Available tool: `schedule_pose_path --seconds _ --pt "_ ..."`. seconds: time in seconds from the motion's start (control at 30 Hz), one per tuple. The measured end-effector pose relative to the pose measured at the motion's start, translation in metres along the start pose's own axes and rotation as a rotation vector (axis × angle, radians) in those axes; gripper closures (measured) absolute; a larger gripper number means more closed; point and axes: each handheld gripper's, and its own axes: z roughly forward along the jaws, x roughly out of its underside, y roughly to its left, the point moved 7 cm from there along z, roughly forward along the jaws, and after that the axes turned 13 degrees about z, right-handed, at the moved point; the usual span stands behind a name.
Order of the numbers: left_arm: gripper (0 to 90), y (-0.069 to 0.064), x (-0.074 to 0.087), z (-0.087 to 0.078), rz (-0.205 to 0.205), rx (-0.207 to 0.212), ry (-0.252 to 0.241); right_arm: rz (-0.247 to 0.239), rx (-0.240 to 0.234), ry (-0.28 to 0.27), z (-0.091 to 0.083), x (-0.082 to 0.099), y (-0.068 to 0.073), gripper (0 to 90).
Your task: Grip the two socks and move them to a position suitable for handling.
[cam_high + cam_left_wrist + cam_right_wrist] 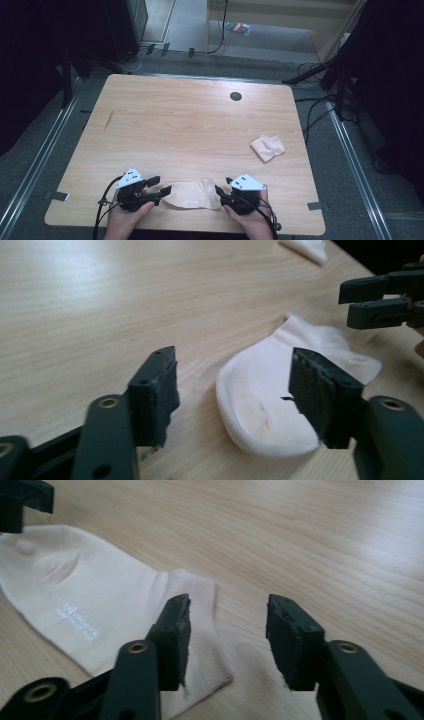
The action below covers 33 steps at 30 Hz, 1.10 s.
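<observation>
Cream sock [192, 194] lies flat on the surface [190, 125], between the left hand-held gripper [159, 186] and right hand-held gripper [223, 189]. Both stand open, gripping nothing. Best pinch each end squarely, taking only the fabric, before lifting together.

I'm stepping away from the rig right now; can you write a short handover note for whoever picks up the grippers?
Left gripper: open, at the toe end of the flat sock, holding nothing.
Right gripper: open, at the cuff end of that sock, fingers not pressing on it.
Things: flat sock lies spread at the near edge of the table; a second, bunched sock sits further back to the right.
Done: one sock laid out flat, both grips off.
Left: probably fetch the bunched sock and pair or fold them.
</observation>
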Motion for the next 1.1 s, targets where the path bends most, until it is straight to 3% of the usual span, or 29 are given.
schedule_pose_path --seconds 0.13,0.23,0.3,0.47,0.63,0.77,0.87,1.1 --pt "13.5 0.006 -0.003 -0.003 0.019 -0.045 -0.004 0.021 0.017 -0.022 -0.005 -0.009 -0.01 36.6" --pt "1.9 0.01 -0.003 -0.005 0.039 -0.079 0.0 0.052 0.059 -0.047 -0.011 -0.02 -0.021 24.8" --pt "0.0 0.012 -0.004 -0.006 0.034 -0.06 -0.017 0.071 0.093 -0.066 -0.016 -0.028 -0.028 16.2" --pt "0.0 0.021 -0.005 -0.011 0.028 -0.096 -0.033 0.12 0.147 -0.085 -0.027 -0.045 -0.05 4.8" --pt "0.0 0.036 -0.003 -0.017 0.011 -0.141 -0.042 0.13 0.208 -0.092 -0.033 -0.058 -0.075 2.3" --pt "0.0 0.052 0.0 -0.021 -0.014 -0.176 -0.041 0.139 0.231 -0.096 -0.032 -0.063 -0.09 2.3" --pt "0.0 0.061 0.001 -0.025 -0.019 -0.203 -0.043 0.168 0.271 -0.103 -0.03 -0.071 -0.111 2.4" --pt "0.0 0.076 0.004 -0.031 -0.024 -0.247 -0.042 0.192 0.307 -0.093 -0.023 -0.079 -0.14 7.2"
